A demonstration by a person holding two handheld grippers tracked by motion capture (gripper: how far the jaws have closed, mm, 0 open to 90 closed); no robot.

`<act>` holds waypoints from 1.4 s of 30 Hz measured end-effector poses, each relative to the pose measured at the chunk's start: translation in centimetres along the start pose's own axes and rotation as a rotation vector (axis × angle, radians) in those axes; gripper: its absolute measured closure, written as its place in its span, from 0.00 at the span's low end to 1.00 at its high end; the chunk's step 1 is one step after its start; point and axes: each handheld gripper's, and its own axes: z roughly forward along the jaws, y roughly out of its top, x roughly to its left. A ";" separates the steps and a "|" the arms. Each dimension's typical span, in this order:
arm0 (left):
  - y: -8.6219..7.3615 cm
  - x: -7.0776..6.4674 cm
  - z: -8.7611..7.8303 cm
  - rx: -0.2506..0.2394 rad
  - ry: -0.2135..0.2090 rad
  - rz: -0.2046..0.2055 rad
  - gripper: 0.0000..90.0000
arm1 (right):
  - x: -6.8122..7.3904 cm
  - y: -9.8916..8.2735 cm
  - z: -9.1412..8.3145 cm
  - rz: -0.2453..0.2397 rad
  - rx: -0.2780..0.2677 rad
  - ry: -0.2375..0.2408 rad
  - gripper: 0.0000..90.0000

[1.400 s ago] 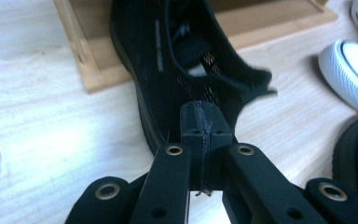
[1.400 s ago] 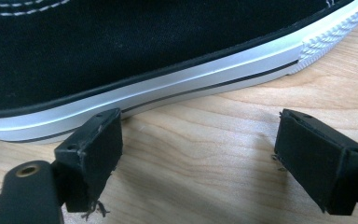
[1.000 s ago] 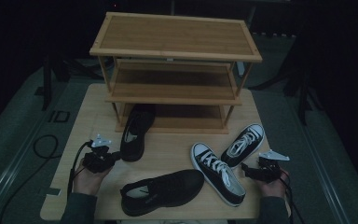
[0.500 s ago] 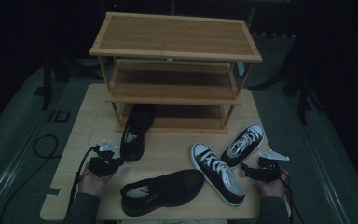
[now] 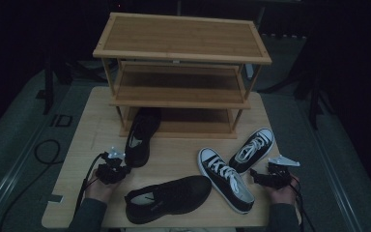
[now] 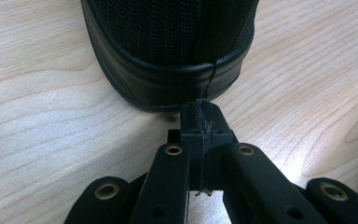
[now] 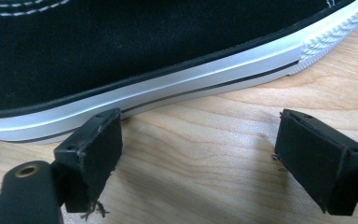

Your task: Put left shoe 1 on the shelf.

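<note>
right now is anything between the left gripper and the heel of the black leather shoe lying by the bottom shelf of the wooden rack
Nothing visible. In the left gripper view the left gripper, jaws shut together, has its tips right at the heel of the black leather shoe, with bare light wooden table to either side. Whether the tips touch the heel cannot be told.

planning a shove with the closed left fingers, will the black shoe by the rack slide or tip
The black shoe probably slides rather than tips: its flat sole sits low on the smooth wooden table. Its mesh heel likely dents a little. Pushed off-centre by the left gripper, it may swivel.
</note>
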 end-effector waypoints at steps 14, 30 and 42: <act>0.8 -0.5 0.0 -0.007 0.025 0.019 0.97 | 0.0 0.0 0.0 0.000 0.000 0.000 0.17; 3.0 -1.6 0.5 -0.037 0.047 0.045 0.97 | 0.0 0.0 0.0 0.000 -0.001 0.000 0.17; 3.0 -2.8 1.8 0.022 0.023 0.087 0.97 | 0.0 0.0 0.0 -0.001 0.000 0.000 0.17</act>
